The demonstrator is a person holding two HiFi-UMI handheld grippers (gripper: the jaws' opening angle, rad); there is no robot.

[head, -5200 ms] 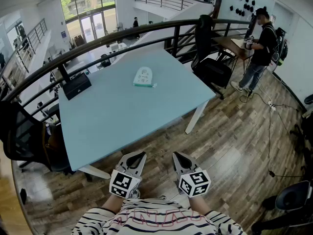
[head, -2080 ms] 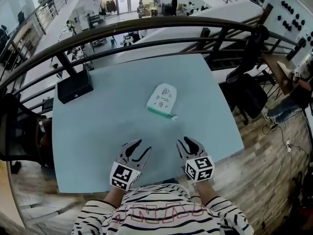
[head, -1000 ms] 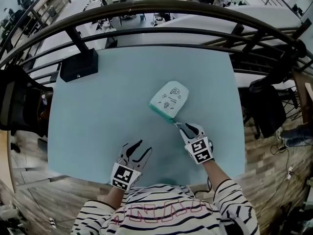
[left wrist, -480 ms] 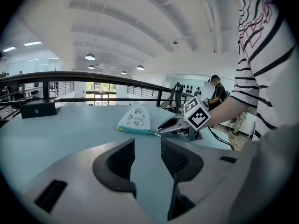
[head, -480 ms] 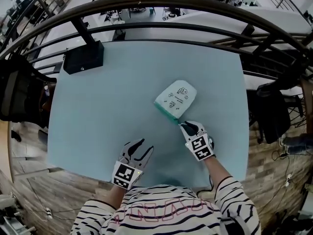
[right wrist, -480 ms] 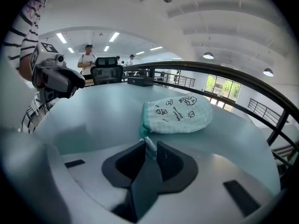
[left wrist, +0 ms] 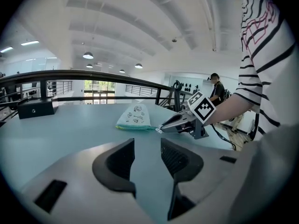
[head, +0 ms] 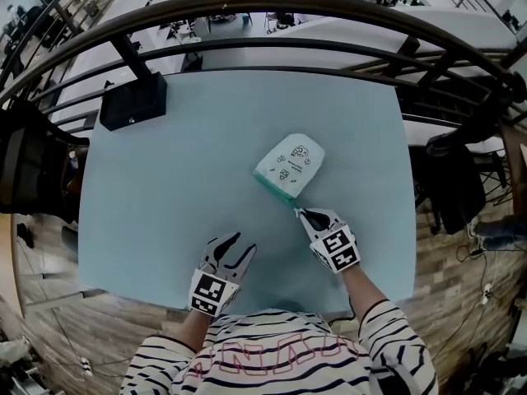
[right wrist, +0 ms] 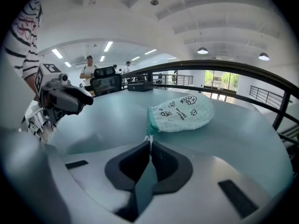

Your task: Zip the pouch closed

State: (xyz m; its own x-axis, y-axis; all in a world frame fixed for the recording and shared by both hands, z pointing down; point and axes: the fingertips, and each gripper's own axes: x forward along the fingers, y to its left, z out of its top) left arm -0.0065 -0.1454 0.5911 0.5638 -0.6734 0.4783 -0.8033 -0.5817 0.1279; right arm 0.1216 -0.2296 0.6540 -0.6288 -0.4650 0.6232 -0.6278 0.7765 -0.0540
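Right gripper view has my right gripper [right wrist: 149, 146] at the near corner of the pouch [right wrist: 180, 112]. Its 2 jaws are closing with the small white zipper pull [right wrist: 148, 137] caught between their tips, and there is almost no gap between them. The pouch lies flat on the pale blue table [head: 181, 163], a little right of the middle. Its teal zipper edge [head: 272, 186] is turned toward me and its rounded end points away to the right. My left gripper [head: 239, 245] sits low over the table near my body, well apart from the pouch, jaws apart with nothing between them but bare tabletop. A black box [head: 132, 104] stands at the far left corner, out of the way.

I judge this to be the 1st step: taking hold of the pull. The zipping itself is not yet done, and I cannot tell how much of the zipper is open. Next, I think, the pull has to be drawn along the teal edge in 1 steady line. It should stay low and in line with the teeth so the tab does not slip out of such a thin pinch. The pouch looks light and soft and nothing pins it, so it will likely slide or bunch with the pull. My left gripper should come in and hold the fabric near that edge first.
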